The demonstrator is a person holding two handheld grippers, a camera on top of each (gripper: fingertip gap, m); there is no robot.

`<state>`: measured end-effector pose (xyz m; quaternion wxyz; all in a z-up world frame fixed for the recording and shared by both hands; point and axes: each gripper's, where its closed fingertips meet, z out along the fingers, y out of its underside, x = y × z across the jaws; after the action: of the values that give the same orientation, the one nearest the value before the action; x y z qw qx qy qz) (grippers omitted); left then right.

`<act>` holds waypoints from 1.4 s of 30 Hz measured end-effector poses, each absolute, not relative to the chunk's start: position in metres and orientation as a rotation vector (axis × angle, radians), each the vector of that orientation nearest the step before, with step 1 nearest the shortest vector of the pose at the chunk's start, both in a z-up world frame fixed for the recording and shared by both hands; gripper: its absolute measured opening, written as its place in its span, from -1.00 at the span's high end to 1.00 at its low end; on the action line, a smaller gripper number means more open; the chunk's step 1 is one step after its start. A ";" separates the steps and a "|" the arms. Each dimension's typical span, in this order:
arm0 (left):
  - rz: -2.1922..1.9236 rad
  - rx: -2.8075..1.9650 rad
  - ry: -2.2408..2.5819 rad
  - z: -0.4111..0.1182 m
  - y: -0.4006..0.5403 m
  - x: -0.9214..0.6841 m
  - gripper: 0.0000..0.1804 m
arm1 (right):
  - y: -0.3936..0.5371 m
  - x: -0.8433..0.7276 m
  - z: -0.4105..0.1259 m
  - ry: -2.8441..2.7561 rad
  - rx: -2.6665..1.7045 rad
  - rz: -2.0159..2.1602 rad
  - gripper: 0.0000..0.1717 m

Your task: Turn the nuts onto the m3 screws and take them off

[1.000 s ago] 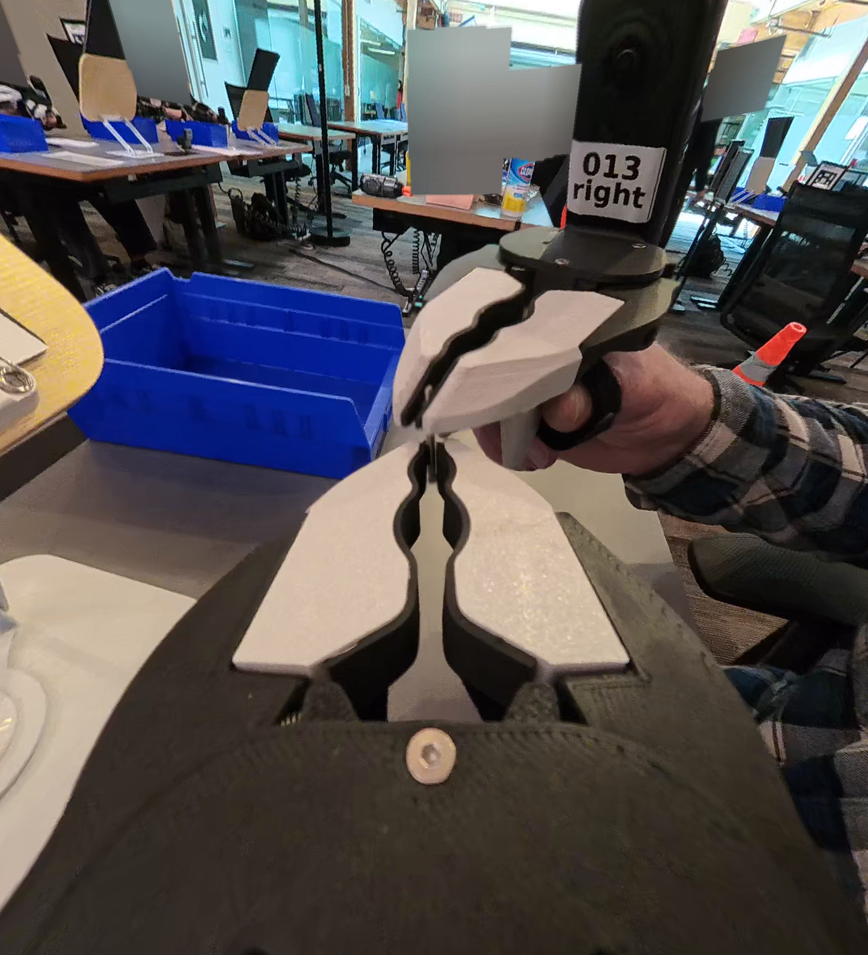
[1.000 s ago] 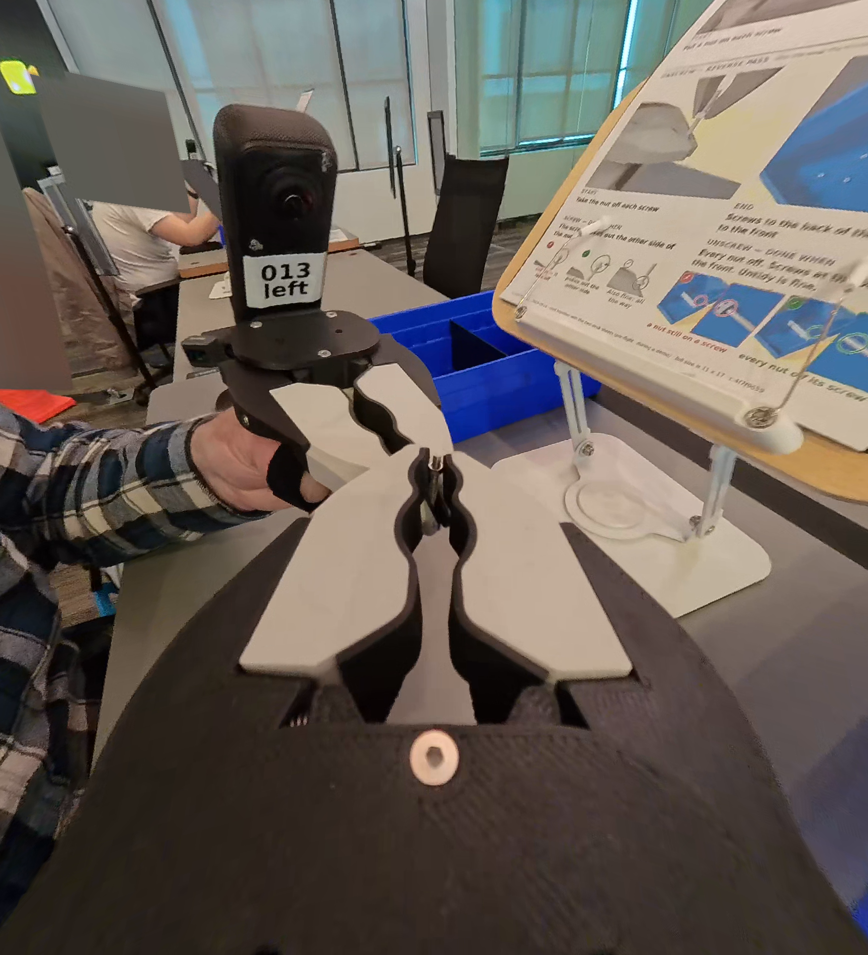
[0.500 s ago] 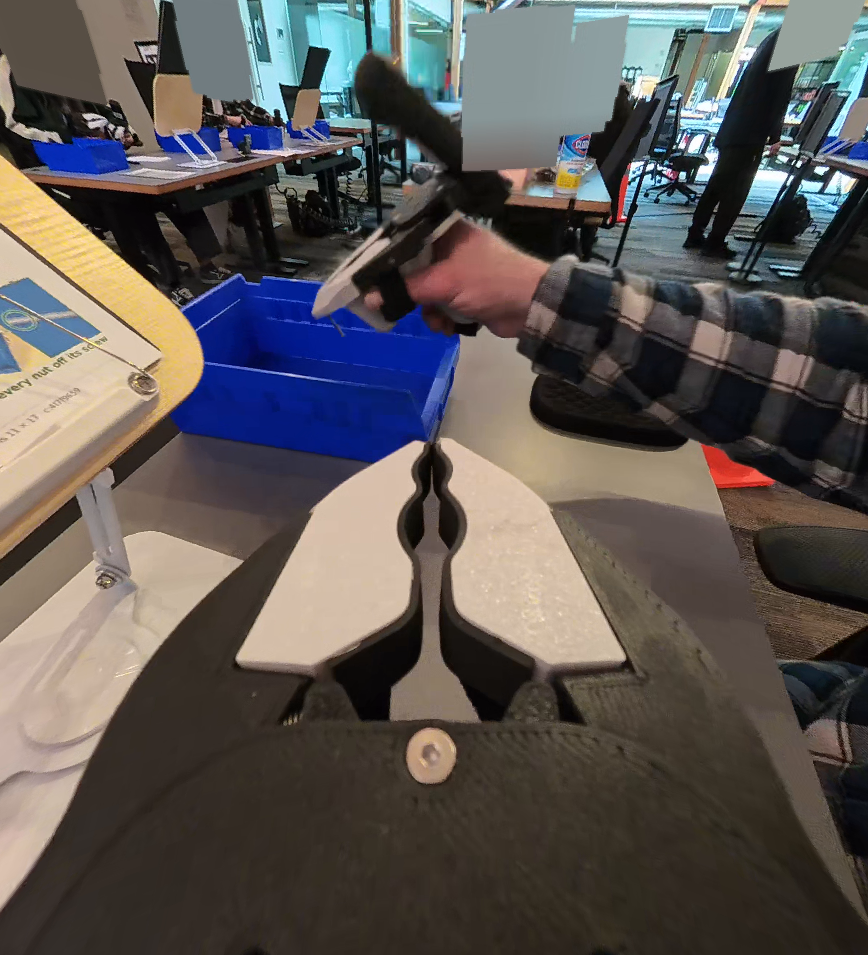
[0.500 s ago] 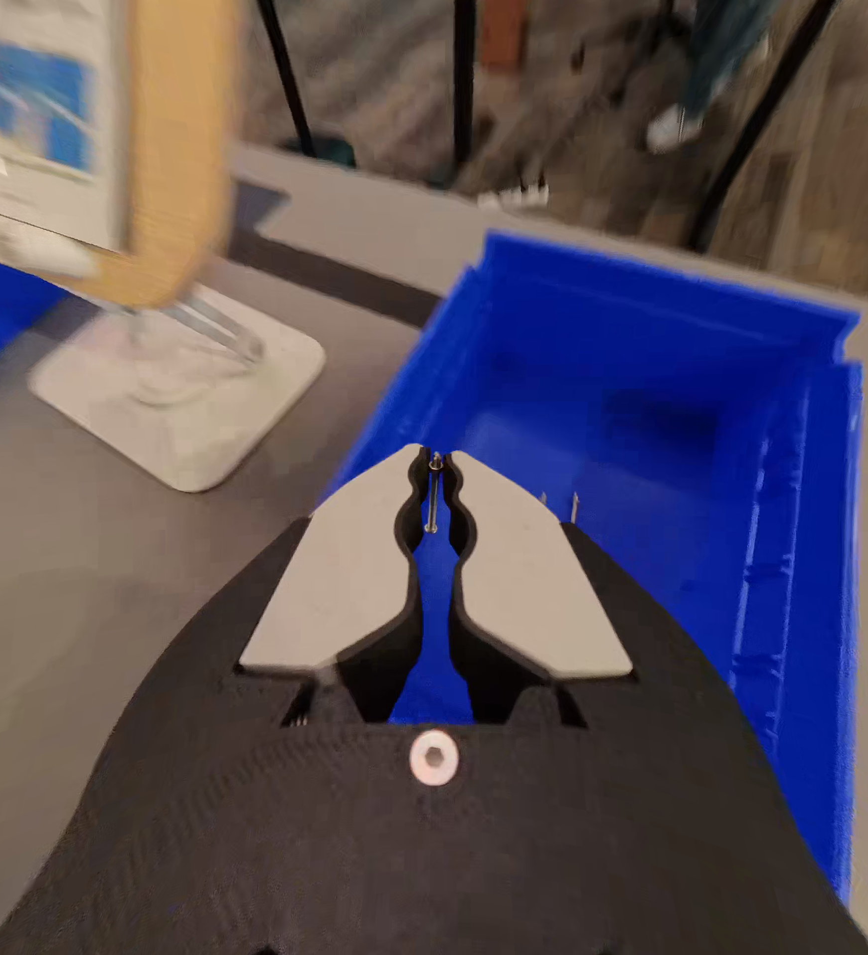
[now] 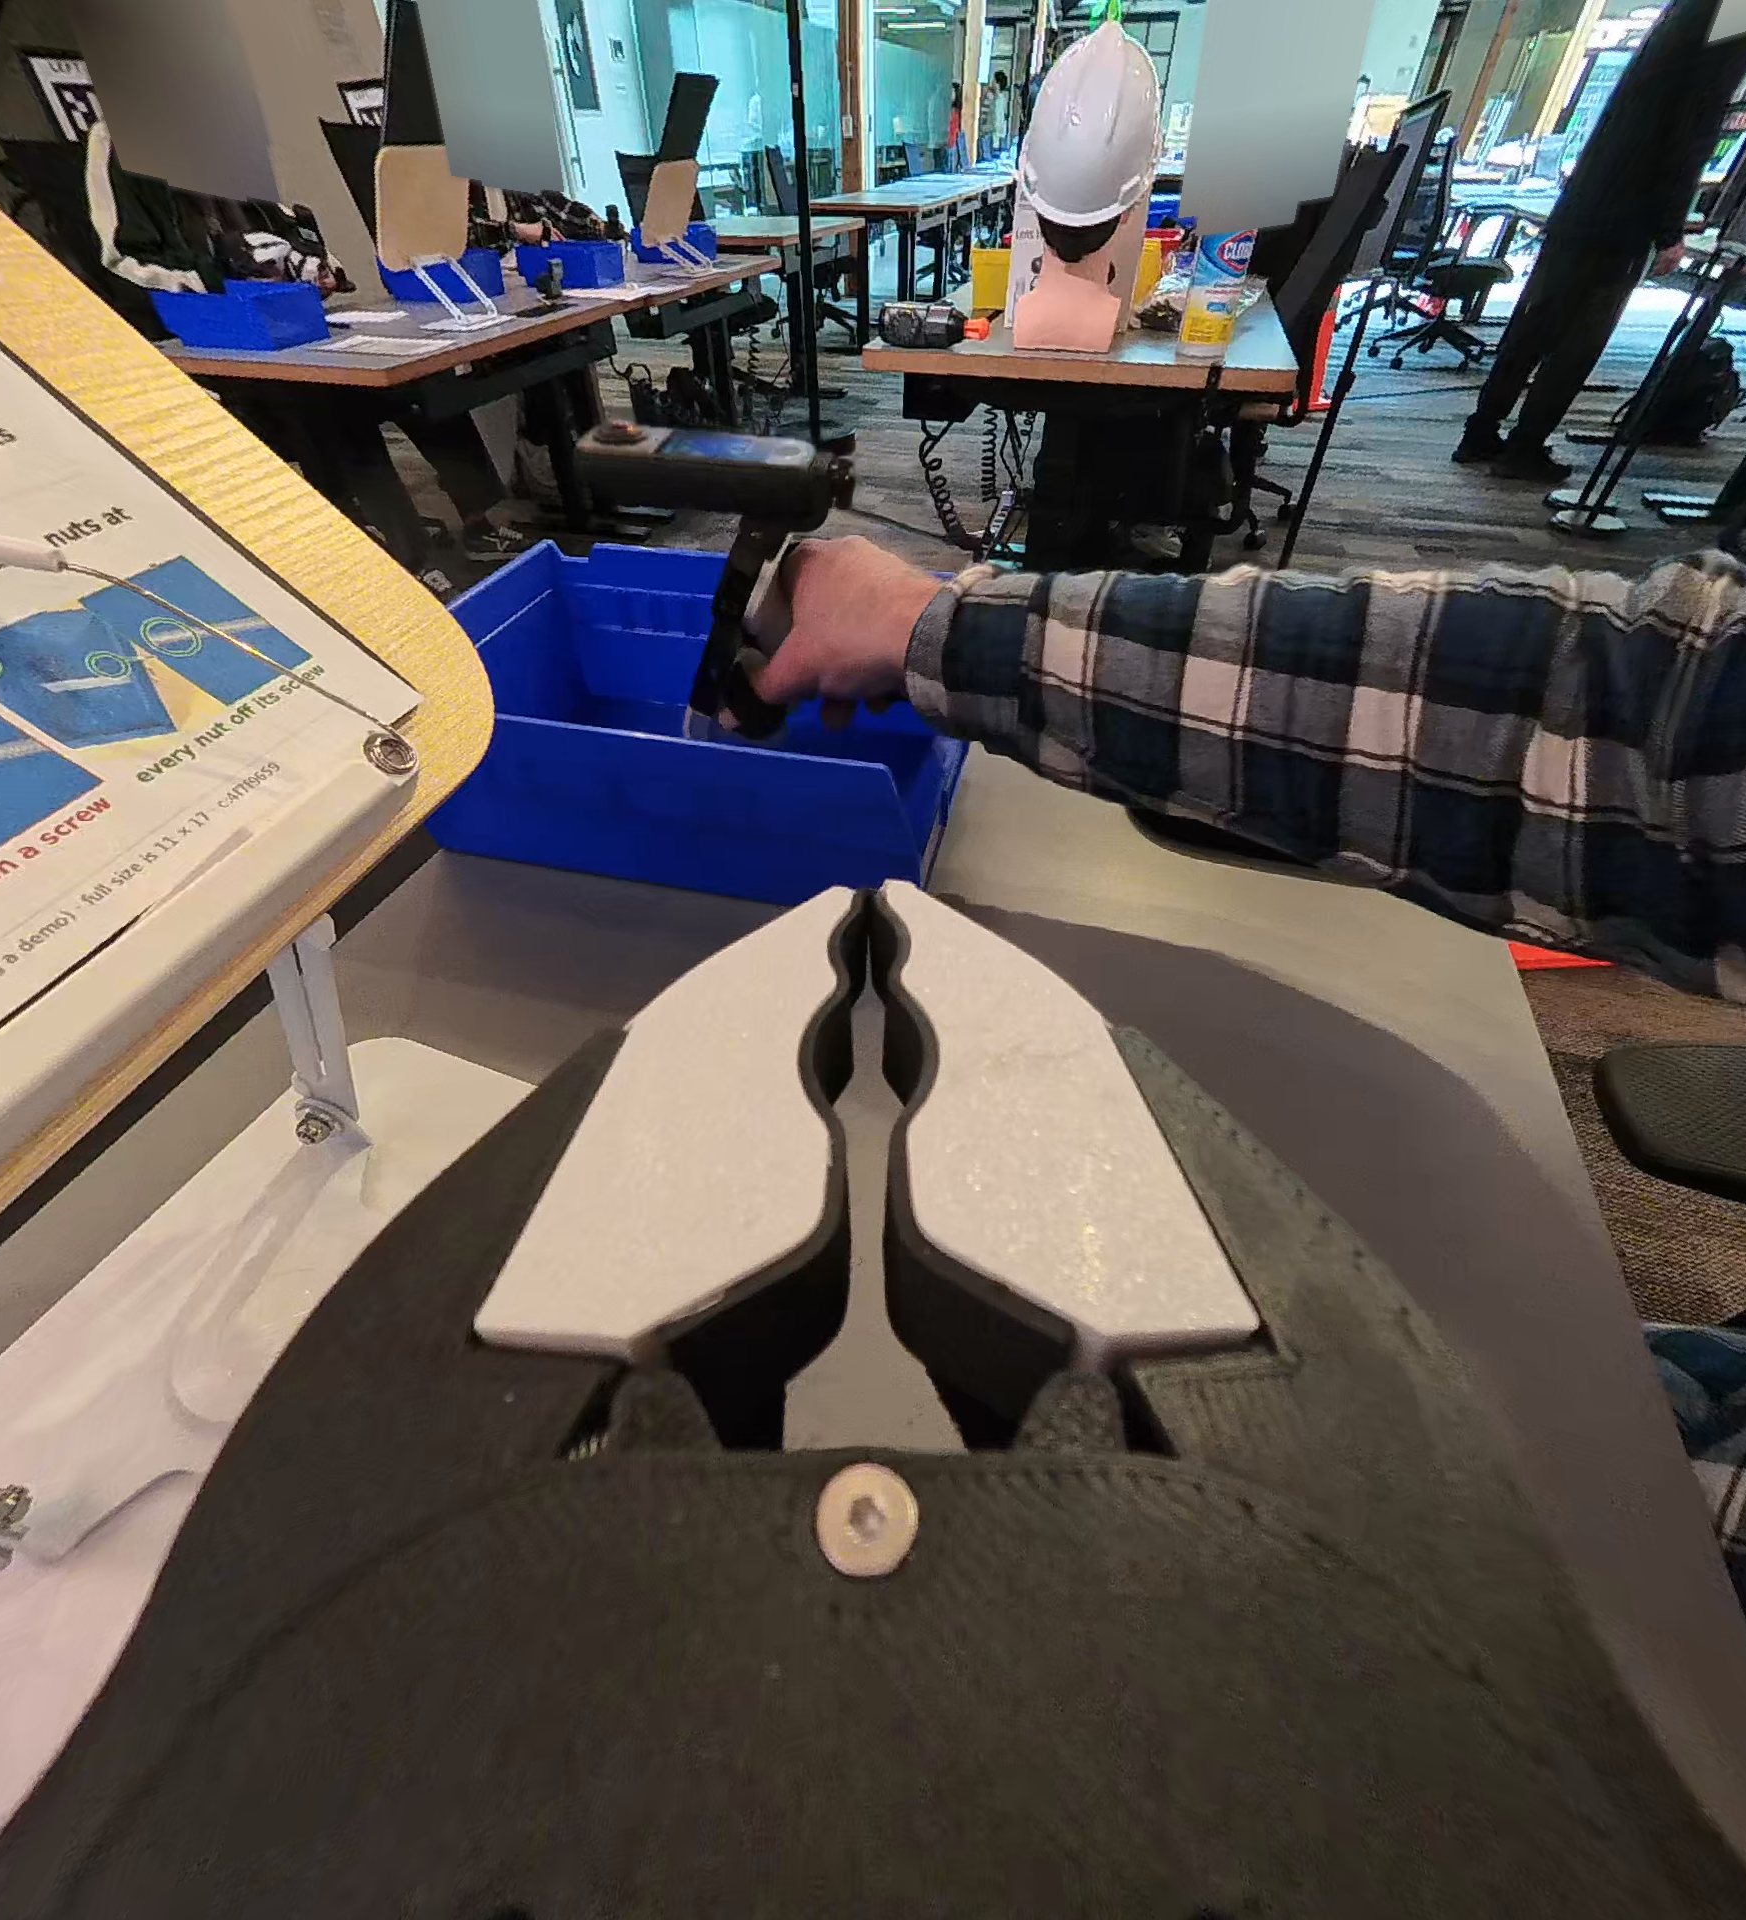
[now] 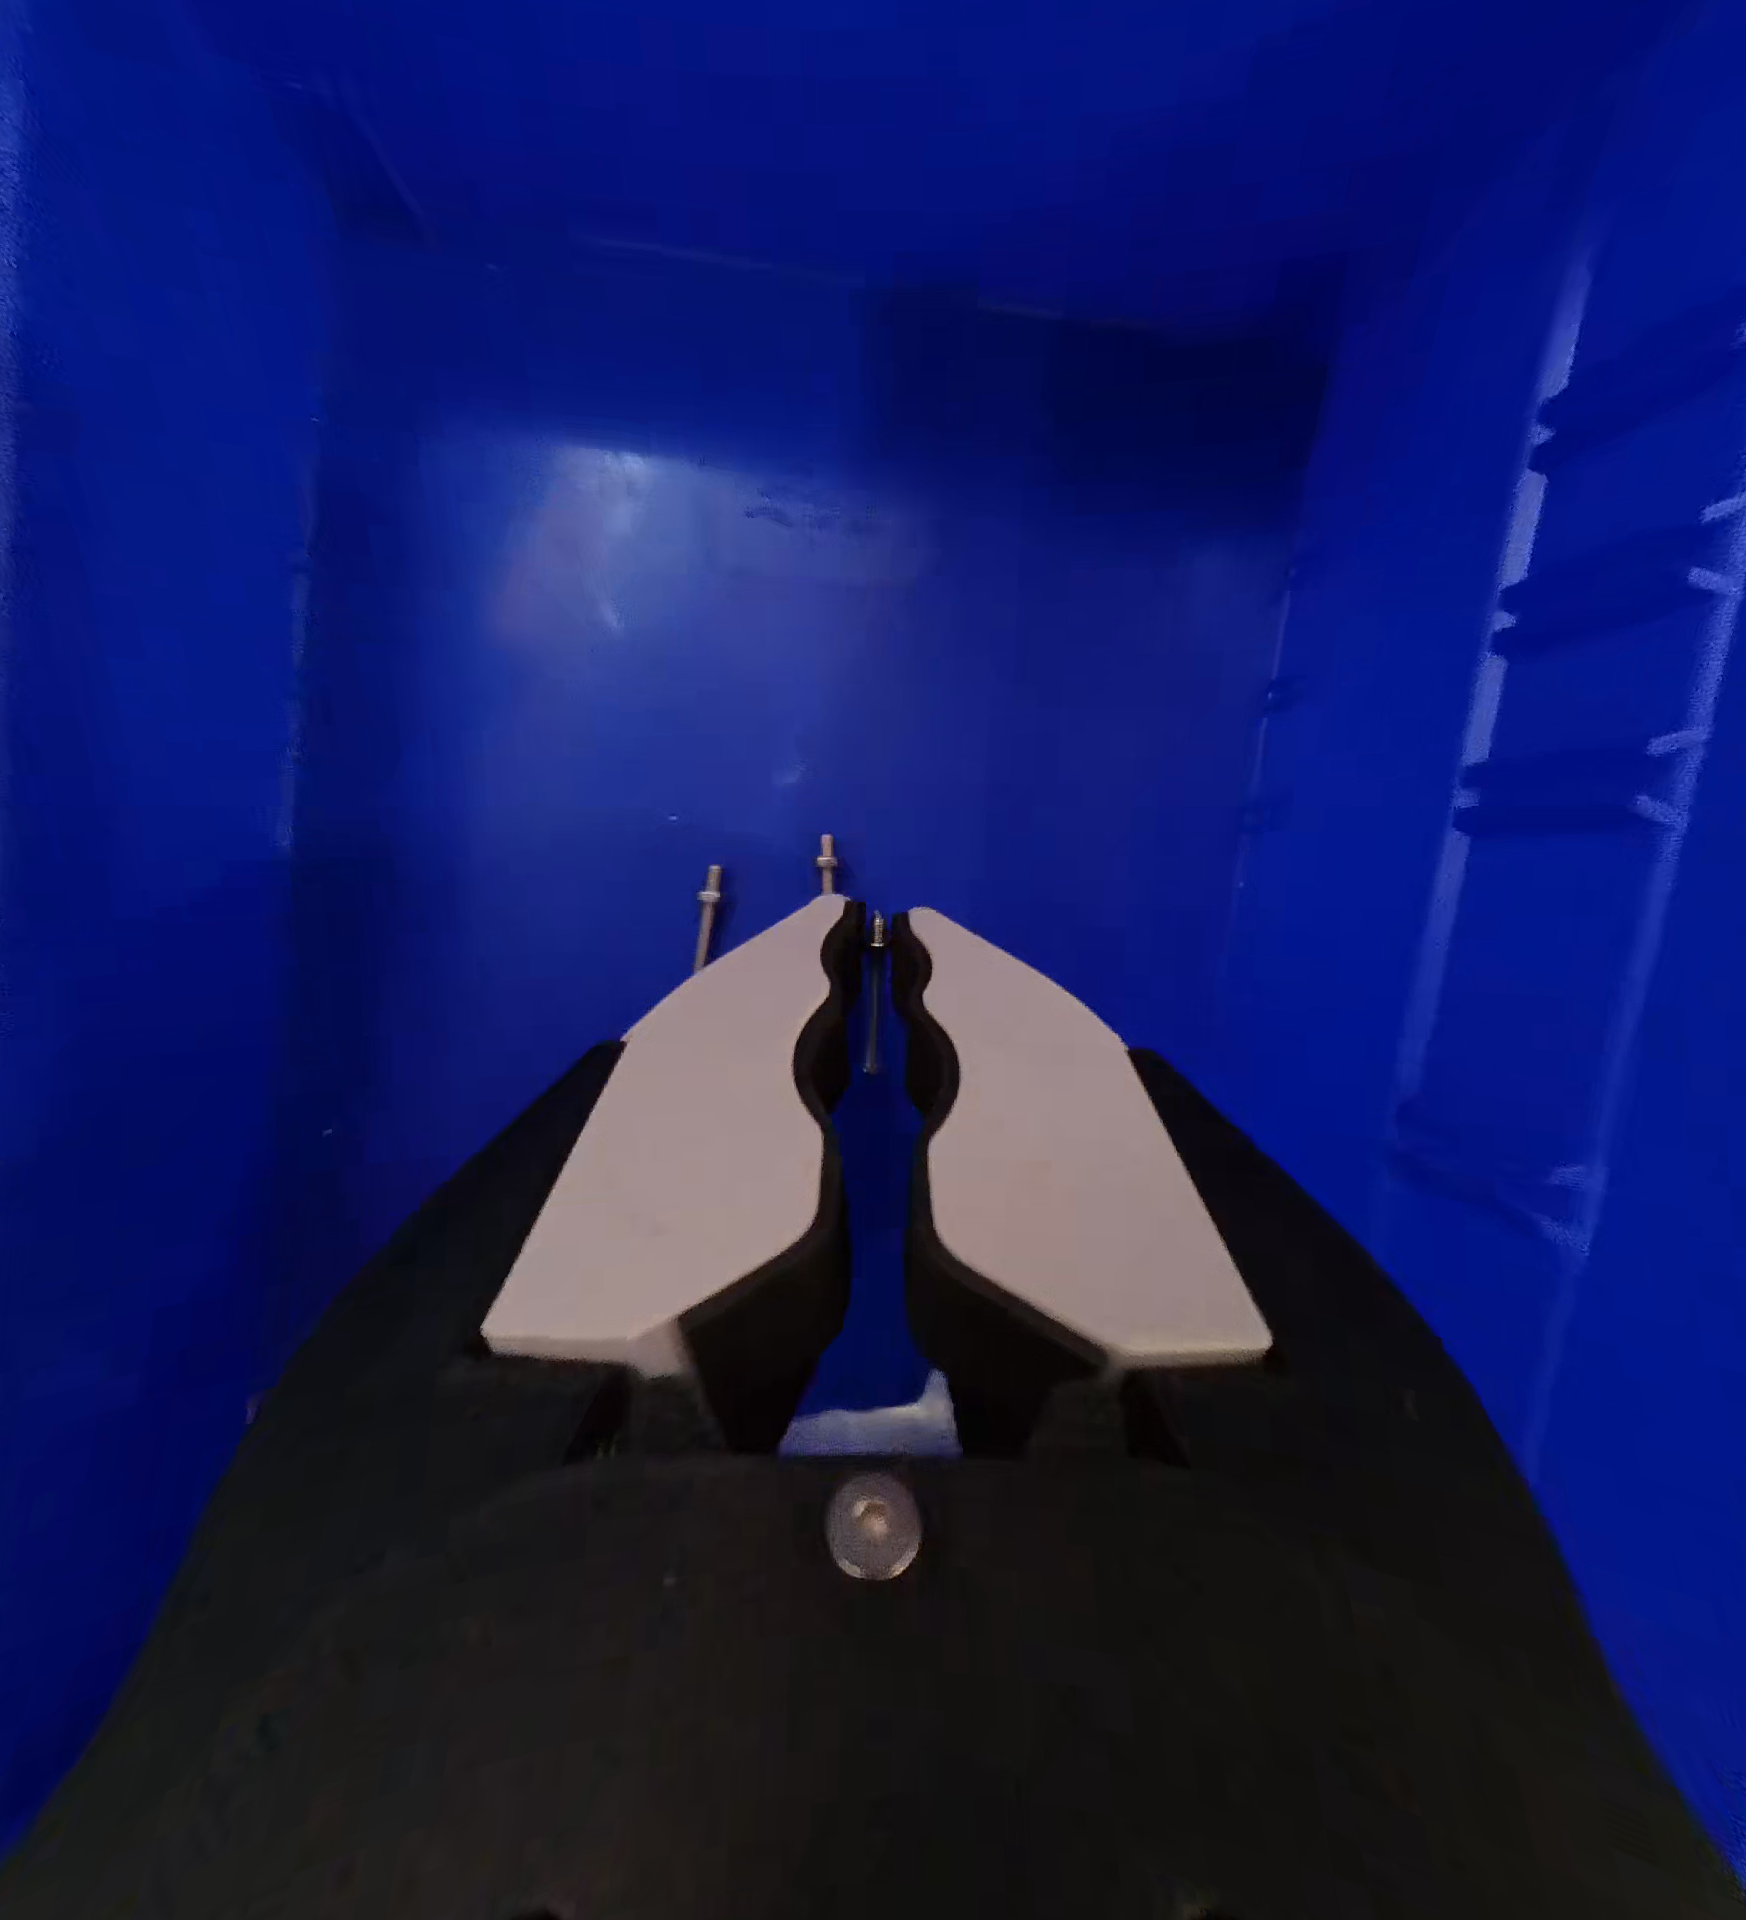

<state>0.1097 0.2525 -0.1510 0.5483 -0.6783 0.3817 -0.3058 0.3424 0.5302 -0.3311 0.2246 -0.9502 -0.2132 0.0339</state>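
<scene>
Since 0.5 s ago the right hand-held gripper (image 6: 875, 920) has gone from above the blue bin (image 5: 661, 810) down inside it; left wrist view has swung a bit, more of the instruction board (image 5: 121, 665) now at 9 o'clock

Right hand-held gripper: jaws narrow, thin metal screw (image 6: 873, 997) between the tips, shank running back toward the camera, a nut near its far end. Pads look closed on it at the tip. It points at the bin's inner floor/wall, blue on all sides. Two more screws w/ nuts, screw A (image 6: 709, 914) at 11 o'clock of the tips & screw B (image 6: 826, 862) just beside the left fingertip at 12 o'clock, both sticking up from the blue surface

From the left view: right hand-held gripper (image 5: 734, 665) is gripped by a hand (image 5: 827, 634) w/ a plaid sleeve (image 5: 1368, 727), dipped into the bin at 12 o'clock; its tips hidden behind the bin wall there

Left hand-held gripper (image 5: 869, 899): jaws fully closed, tips meeting w/ nothing between, hovering over the grey desk (image 5: 1212, 987) just short of the bin's near wall. Board's white stand (image 5: 308, 1049) at 8 o'clock. Far back at 1 o'clock, a white hard hat on a mannequin head (image 5: 1087, 125) on another desk
</scene>
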 end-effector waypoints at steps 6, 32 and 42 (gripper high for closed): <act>-0.730 -1.603 0.893 -0.150 0.254 0.109 1.00 | 0.535 0.339 -0.300 -0.553 -2.513 0.156 0.75; 0.183 -1.931 0.683 -0.126 0.307 -0.221 0.85 | 0.273 0.038 -0.201 -1.208 -1.483 0.887 1.00; 0.154 -2.069 1.311 -0.228 0.426 -0.249 0.89 | 0.262 0.006 -0.253 -1.320 -1.462 0.995 1.00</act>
<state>-0.2486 0.4261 -0.2276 0.3371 -0.7937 0.5029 0.0591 0.0059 0.2617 -0.2535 0.4504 -0.5915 -0.5340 0.4027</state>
